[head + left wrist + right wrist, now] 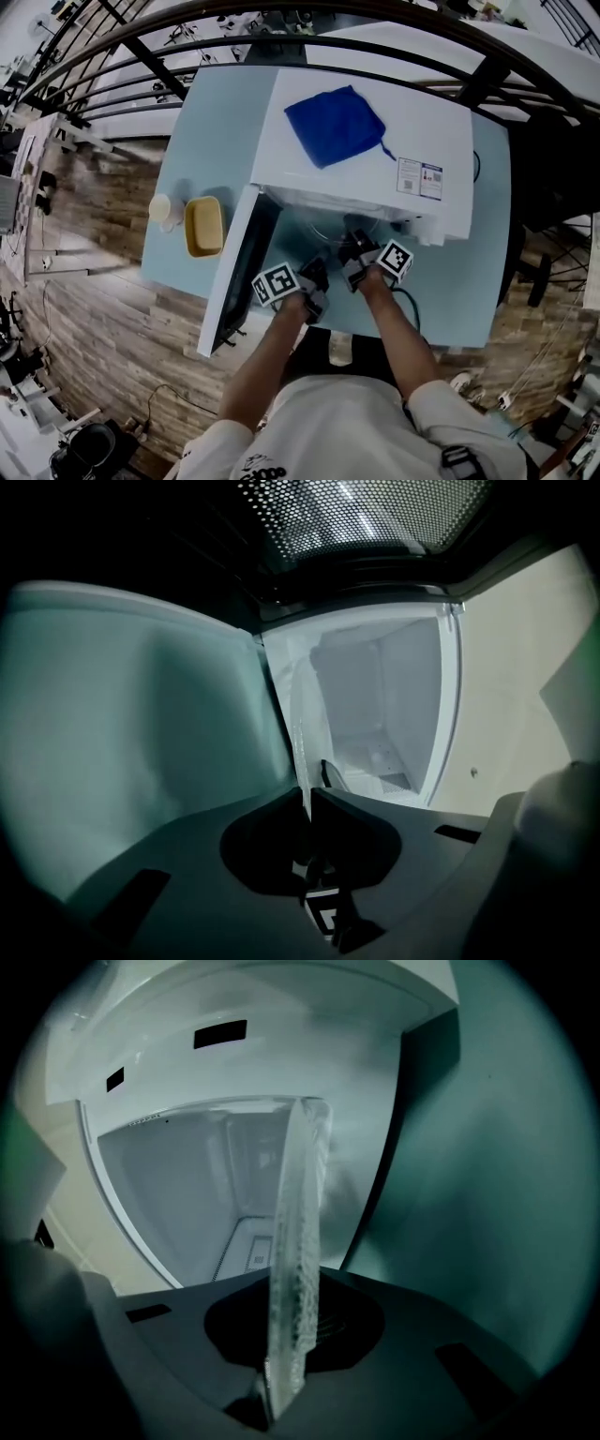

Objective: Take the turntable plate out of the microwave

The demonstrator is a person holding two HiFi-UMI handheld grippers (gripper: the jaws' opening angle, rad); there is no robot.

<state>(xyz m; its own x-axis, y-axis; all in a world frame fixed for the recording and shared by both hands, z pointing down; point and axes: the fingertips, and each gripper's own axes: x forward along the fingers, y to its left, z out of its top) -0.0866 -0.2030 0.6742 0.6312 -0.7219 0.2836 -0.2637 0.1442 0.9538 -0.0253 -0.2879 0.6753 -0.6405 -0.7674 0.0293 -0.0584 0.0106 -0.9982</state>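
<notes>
A: The right claw (pixel 292 1288) is clamped on the rim of the glass turntable plate (pixel 300 1194). The left claw (pixel 307 794), nearly closed, pinches the rim too.

B: So the plate hangs between them at the mouth of the microwave (pixel 375 141), not yet clear?

A: It looks so. Slick glass on thin grips: an uneven pull could twist it loose, or knock it against the open door (pixel 239 272) or the table (pixel 206 122).

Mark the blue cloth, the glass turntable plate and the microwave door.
blue cloth (pixel 335 125), head view, middle of the cloth.
glass turntable plate (pixel 295 1241), right gripper view, its rim seen edge-on.
microwave door (pixel 232 272), head view, its white outer face.
</notes>
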